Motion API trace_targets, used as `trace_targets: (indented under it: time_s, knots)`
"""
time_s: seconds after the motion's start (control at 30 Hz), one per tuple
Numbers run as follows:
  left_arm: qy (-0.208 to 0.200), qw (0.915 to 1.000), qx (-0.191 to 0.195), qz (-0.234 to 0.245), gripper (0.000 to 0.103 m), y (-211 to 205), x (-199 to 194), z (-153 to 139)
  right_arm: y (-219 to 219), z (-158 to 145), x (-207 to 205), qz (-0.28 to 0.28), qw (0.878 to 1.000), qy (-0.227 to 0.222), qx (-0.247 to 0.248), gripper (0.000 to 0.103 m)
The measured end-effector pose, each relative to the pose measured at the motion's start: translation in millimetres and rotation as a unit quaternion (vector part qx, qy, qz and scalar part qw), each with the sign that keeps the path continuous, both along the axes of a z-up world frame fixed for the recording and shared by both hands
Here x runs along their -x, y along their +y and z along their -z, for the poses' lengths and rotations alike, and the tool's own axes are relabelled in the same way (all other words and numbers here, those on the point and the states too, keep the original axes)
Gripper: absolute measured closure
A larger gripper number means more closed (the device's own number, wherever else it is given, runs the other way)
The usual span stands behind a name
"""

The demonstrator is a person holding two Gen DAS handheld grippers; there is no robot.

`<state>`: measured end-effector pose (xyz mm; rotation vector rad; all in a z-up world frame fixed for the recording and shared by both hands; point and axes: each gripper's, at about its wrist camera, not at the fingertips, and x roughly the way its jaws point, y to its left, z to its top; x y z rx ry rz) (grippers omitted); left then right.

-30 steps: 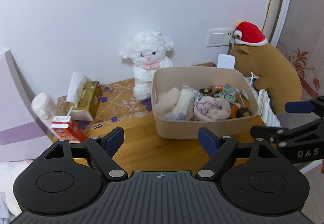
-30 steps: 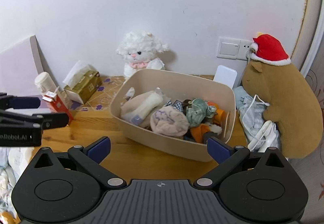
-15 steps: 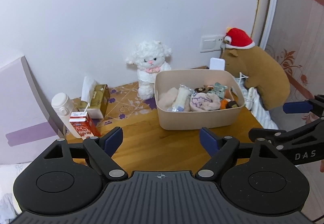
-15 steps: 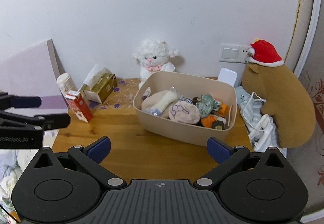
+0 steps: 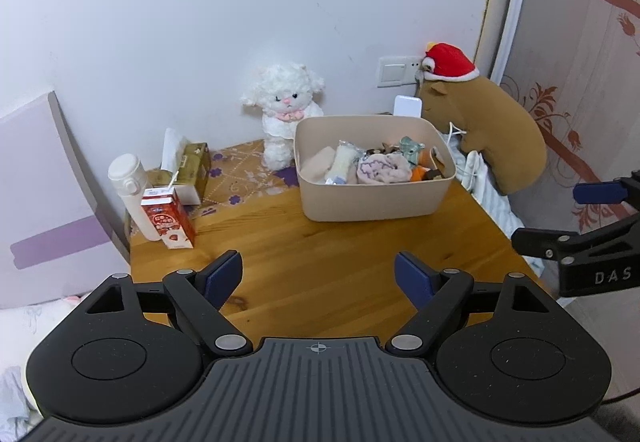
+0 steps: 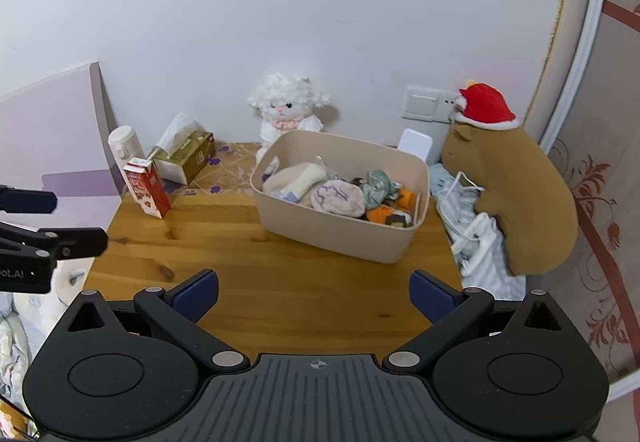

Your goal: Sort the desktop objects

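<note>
A beige plastic bin [image 5: 372, 204] [image 6: 320, 230] full of socks and small soft items stands on the wooden desk [image 5: 340, 266] [image 6: 280, 270]. A white lamb plush [image 5: 286, 108] [image 6: 286, 108] sits behind it. A red milk carton [image 5: 168, 220] [image 6: 146, 188], a white bottle [image 5: 128, 182] [image 6: 124, 146] and a gold tissue box [image 5: 192, 166] [image 6: 186, 156] stand at the left. My left gripper [image 5: 318, 278] and right gripper [image 6: 314, 292] are both open and empty, held back over the desk's near edge.
A brown capybara plush with a red hat [image 5: 484, 126] [image 6: 516, 186] leans at the desk's right edge over striped cloth and white cables [image 6: 472, 234]. A lilac panel [image 5: 44, 194] stands at the left. The wall with a switch plate [image 6: 428, 106] is behind.
Both grippers have pulled back and up from the bin, so the whole desk shows. Both stay open. Nothing on the desk has moved.
</note>
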<state>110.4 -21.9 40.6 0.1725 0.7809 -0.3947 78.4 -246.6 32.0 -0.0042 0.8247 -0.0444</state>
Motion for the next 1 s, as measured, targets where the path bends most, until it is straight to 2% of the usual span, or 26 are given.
trace_targets:
  time_s: [0.47,1.0]
  knots:
    - [-0.006,0.9997,0.001,0.022,0.018,7,26,-3,-2,-5,30,0.021,1.0,0.005,-0.008,0.0]
    - [0.007,0.9993,0.019,0.031,0.018,10,23,-4,-9,-5,36,0.037,0.999,0.009,-0.025,0.0]
